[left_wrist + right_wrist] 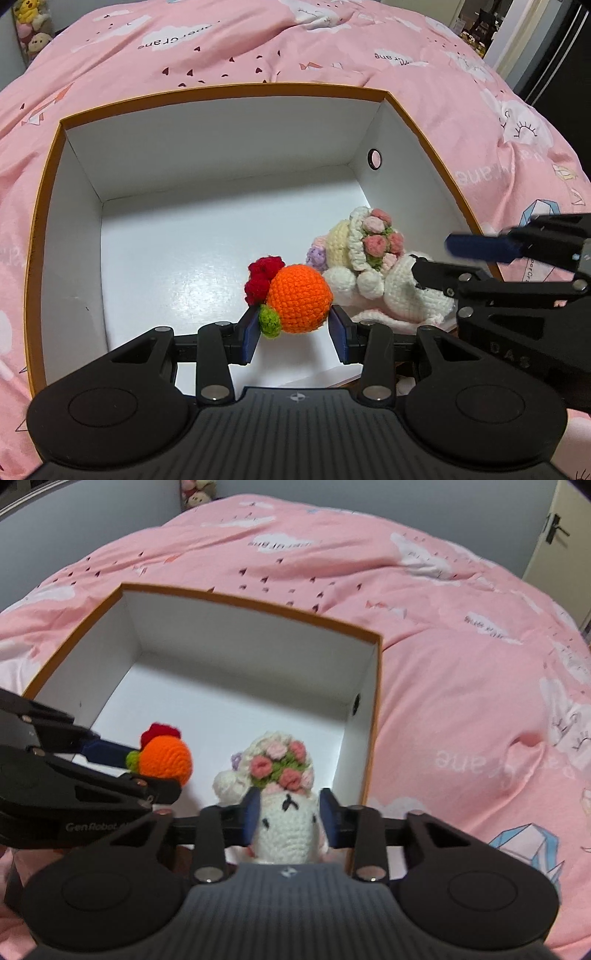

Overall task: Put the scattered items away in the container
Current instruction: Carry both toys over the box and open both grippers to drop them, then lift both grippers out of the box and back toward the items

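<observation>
An orange crocheted fruit (299,295) with a red tuft and a green leaf hangs over the floor of the white box (221,88), and my left gripper (295,317) is shut on its sides. In the right wrist view that fruit (168,758) sits at the left, low inside the box (258,603). A white crocheted doll (286,823) with a pink flower bouquet rests on the box floor by the near right wall. My right gripper (290,812) has its blue pads against both sides of the doll's head. From the left wrist view the right gripper (432,256) reaches in over the doll (406,295).
The orange-rimmed box lies on a bed with a pink printed cover (221,44). Most of its floor to the left and back is bare. Plush toys (197,491) sit beyond the bed's far end. A door (554,528) is at the far right.
</observation>
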`<state>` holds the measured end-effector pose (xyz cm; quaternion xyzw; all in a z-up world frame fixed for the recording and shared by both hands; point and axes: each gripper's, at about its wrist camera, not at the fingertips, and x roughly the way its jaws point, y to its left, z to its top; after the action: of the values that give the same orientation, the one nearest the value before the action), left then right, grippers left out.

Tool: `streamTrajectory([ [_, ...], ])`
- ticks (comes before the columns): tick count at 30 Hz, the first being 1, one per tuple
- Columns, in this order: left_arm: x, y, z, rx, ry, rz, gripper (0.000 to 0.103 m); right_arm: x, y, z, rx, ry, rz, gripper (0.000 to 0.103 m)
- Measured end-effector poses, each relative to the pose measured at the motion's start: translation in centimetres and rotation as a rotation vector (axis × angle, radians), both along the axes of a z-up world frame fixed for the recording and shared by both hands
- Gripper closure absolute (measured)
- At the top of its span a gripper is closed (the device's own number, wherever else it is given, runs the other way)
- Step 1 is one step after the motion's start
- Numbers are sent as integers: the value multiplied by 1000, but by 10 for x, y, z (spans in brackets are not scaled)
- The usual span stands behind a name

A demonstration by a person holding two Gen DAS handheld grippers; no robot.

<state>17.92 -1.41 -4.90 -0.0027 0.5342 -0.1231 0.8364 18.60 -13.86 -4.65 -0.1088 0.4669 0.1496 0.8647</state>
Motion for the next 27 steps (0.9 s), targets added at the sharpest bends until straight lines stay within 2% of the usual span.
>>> streamTrajectory([
  [7,5,-2,-7,1,28,2,57,14,-2,-15,27,83,-21,72],
  [10,8,-5,-11,-3,46,0,57,8,-3,-9,31,45,-27,72],
  [16,10,-14,-15,-10,66,-19,57,-6,-9,6,5,-64,-54,61],
  [22,12,-14,-17,-21,88,-11,56,-14,-10,7,13,-79,-50,59],
  [27,9,-12,-16,-14,70,0,48,-19,-9,7,8,-85,-41,53],
])
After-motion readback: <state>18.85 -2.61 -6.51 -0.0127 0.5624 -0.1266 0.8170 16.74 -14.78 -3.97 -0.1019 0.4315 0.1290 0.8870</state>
